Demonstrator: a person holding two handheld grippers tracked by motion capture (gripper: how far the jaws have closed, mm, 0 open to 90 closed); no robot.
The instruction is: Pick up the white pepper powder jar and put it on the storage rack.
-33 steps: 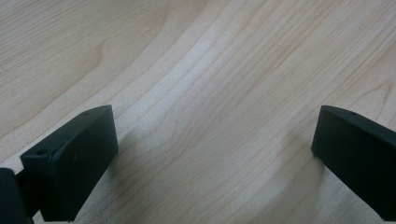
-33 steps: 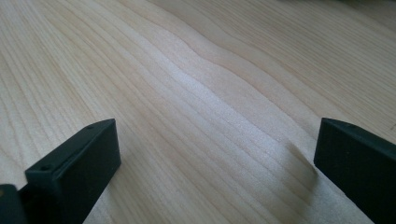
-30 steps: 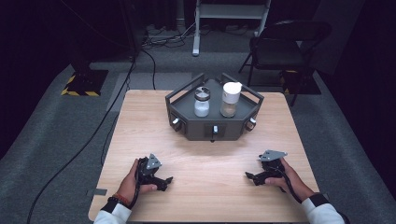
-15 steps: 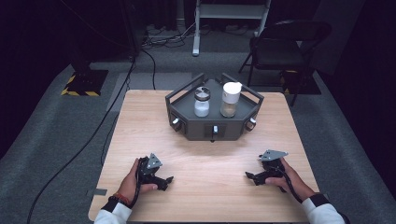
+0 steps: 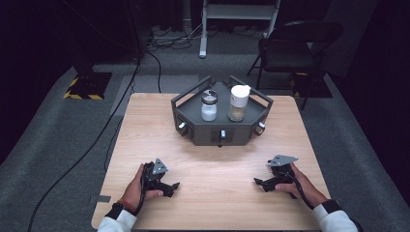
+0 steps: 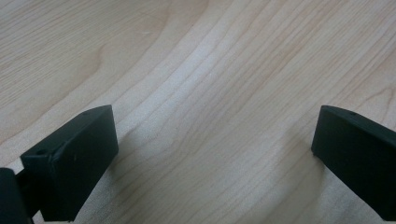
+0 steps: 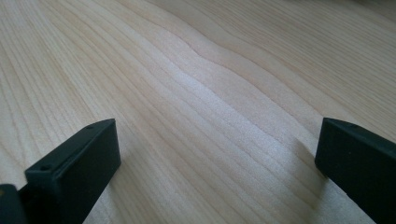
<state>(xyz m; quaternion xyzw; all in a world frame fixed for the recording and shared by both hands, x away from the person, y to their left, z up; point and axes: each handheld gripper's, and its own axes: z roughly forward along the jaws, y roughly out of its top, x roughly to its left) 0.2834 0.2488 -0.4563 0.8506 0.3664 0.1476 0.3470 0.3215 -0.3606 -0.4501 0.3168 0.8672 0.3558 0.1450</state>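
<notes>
On the wooden desk (image 5: 212, 159), the left gripper (image 5: 170, 187) rests at about seven o'clock, held in the person's left hand (image 5: 138, 187), its jaws pointing toward the middle. The right gripper (image 5: 259, 182) rests at about five o'clock in the right hand (image 5: 296, 182), jaws also pointing inward. Both pairs of jaws are spread wide with bare wood between them, as the left gripper view and the right gripper view show. At twelve o'clock, well apart from both grippers, stands a dark tray (image 5: 203, 131). In it stand two jars just beside each other: a glass jar (image 5: 209, 105) with a metal lid and a taller jar (image 5: 238, 103) with a white lid.
</notes>
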